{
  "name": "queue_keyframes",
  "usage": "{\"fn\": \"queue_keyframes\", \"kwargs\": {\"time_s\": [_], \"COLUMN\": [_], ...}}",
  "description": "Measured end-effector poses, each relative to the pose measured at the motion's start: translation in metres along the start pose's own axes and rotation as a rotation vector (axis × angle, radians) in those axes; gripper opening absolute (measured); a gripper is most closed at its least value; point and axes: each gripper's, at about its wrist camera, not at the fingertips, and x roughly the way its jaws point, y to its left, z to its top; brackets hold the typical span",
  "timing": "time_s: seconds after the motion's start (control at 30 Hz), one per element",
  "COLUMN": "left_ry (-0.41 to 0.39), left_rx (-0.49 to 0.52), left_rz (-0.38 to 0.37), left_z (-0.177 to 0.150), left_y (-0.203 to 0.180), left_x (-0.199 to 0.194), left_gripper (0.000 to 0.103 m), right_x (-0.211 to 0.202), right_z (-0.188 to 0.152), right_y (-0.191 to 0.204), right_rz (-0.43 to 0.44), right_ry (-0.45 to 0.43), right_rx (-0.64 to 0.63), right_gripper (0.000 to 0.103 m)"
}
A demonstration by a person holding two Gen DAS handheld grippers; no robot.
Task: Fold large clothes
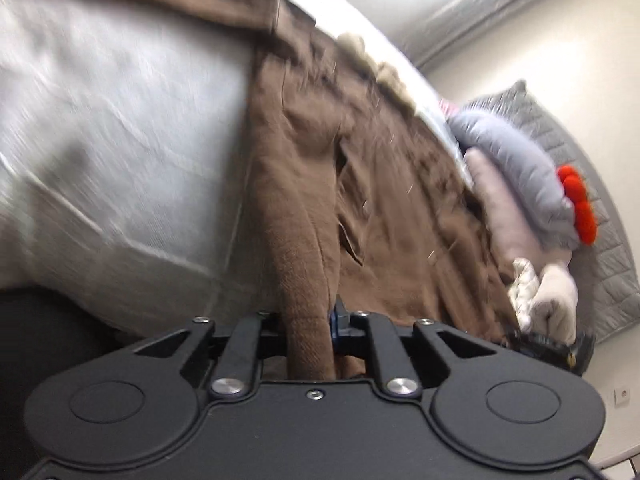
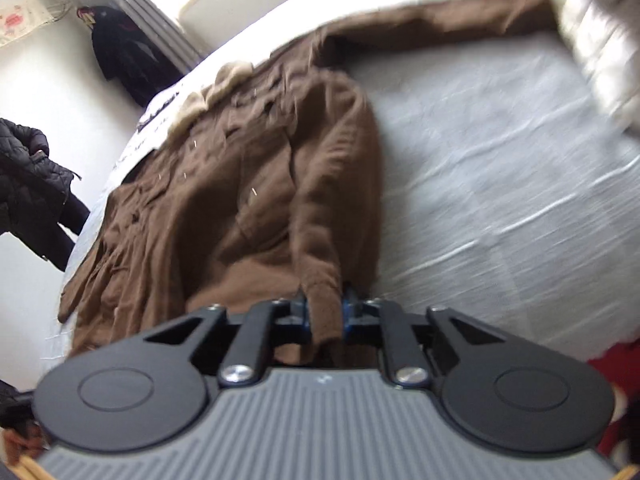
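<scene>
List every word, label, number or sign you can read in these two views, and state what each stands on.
None can be read.
Poster on the wall: red and dark marks, too blurred to read.
Dark print on the white fabric beside the brown coat: too blurred to read.

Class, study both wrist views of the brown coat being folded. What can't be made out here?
- Left wrist: the left claw has its tips buried in the brown coat.
- Right wrist: the right claw has coat cloth covering its pads.
- Both views: motion blur smears the bed sheet.
</scene>
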Motion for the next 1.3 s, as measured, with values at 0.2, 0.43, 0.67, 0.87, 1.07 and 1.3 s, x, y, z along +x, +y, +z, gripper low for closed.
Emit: {"fn": "queue_keyframes", "kwargs": {"time_s": [0.2, 0.43, 0.67, 0.87, 1.07, 1.3], "left_ry": [0.096, 0.073, -0.137, -0.164, -0.251, -0.419], "left_rx": [0.106, 0.205, 0.293, 0.232, 0.179, -0.073], "left_rz": [0.174, 0.276, 0.245, 0.269, 0.444, 0.548], "left_z": [-0.008, -0.004, 0.038, 0.081, 0.125, 0.196], "left_y": [0.008, -0.004, -0.020, -0.004, 0.044, 0.139], "left_x": [0.018, 0.016, 0.016, 0.067, 0.054, 0.023], "left_gripper": [0.014, 0.056, 0.089, 0.089, 0.089, 0.089], "right_x": [-0.015, -0.006, 0.010, 0.076, 0.089, 0.064], "right_z": [-0.011, -0.010, 0.020, 0.045, 0.038, 0.048], "right_y": [-0.019, -0.020, 0.025, 0.046, 0.020, 0.026], "right_rz": [-0.166, -0.243, -0.206, -0.182, -0.203, -0.243], "right_ry": [0.052, 0.044, -0.067, -0.055, -0.002, -0.023], "right_rx": [-0.047, -0.072, -0.226, -0.303, -0.282, -0.247], "right_gripper": [0.010, 0.050, 0.074, 0.074, 0.073, 0.089]}}
